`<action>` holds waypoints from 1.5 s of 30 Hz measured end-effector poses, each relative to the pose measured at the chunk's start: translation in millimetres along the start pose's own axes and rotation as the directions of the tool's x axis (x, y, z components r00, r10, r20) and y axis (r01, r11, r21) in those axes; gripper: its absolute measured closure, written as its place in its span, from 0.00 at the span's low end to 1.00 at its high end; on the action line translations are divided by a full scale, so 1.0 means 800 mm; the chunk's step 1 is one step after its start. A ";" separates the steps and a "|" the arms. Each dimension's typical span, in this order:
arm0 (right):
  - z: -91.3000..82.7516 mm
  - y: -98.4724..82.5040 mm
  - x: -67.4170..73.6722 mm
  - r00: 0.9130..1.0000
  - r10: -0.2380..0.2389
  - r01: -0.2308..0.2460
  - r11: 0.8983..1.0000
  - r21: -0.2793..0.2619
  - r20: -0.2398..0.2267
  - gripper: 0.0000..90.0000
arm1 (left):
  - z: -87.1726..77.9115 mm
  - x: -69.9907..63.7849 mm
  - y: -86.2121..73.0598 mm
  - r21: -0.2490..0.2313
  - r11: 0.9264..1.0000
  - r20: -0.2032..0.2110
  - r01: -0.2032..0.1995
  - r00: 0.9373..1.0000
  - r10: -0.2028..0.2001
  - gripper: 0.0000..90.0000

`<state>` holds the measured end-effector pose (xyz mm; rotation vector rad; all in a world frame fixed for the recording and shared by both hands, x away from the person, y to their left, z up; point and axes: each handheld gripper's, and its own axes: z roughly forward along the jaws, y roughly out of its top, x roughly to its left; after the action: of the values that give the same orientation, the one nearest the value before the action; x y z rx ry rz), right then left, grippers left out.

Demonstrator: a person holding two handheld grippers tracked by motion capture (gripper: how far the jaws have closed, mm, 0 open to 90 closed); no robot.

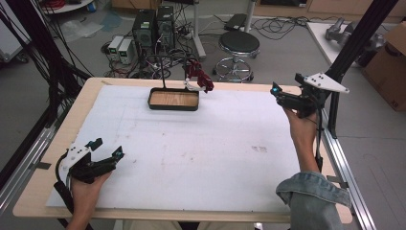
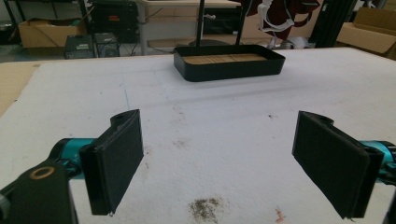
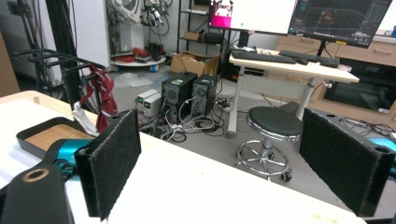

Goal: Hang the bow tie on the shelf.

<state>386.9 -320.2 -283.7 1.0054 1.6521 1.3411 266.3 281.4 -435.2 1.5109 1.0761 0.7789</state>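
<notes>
A black tray (image 1: 173, 106) with a wooden floor lies at the far middle of the white sheet (image 1: 191, 153). Behind it a thin black stand holds a red and white cloth item (image 1: 198, 77). My left gripper (image 1: 107, 147) rests low at the near left corner, open and holding nothing. In the left gripper view its pads (image 2: 116, 158) frame bare sheet, with the tray (image 2: 229, 70) straight ahead and the cloth item (image 2: 280, 11) beyond. My right gripper (image 1: 277, 93) is raised over the far right edge, open and holding nothing. In the right gripper view the tray (image 3: 28, 133) and cloth item (image 3: 100, 93) sit at the left.
The wooden table (image 1: 57, 143) edge rims the sheet. Black frame posts (image 1: 352, 43) rise at the right and left. On the floor beyond the far edge stand a round stool (image 1: 238, 45), computer towers (image 1: 153, 26) and cables. A cardboard box (image 1: 390, 67) sits far right.
</notes>
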 end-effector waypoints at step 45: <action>-0.103 -0.185 0.089 0.988 0.139 -0.139 0.990 0.001 -0.072 0.13 | 0.001 -0.002 0.000 0.007 1.000 -0.007 0.000 1.000 0.000 0.18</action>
<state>268.1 -306.4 -422.9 1.0989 1.6570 1.4863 266.6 279.4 -435.4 1.5144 1.0854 0.7820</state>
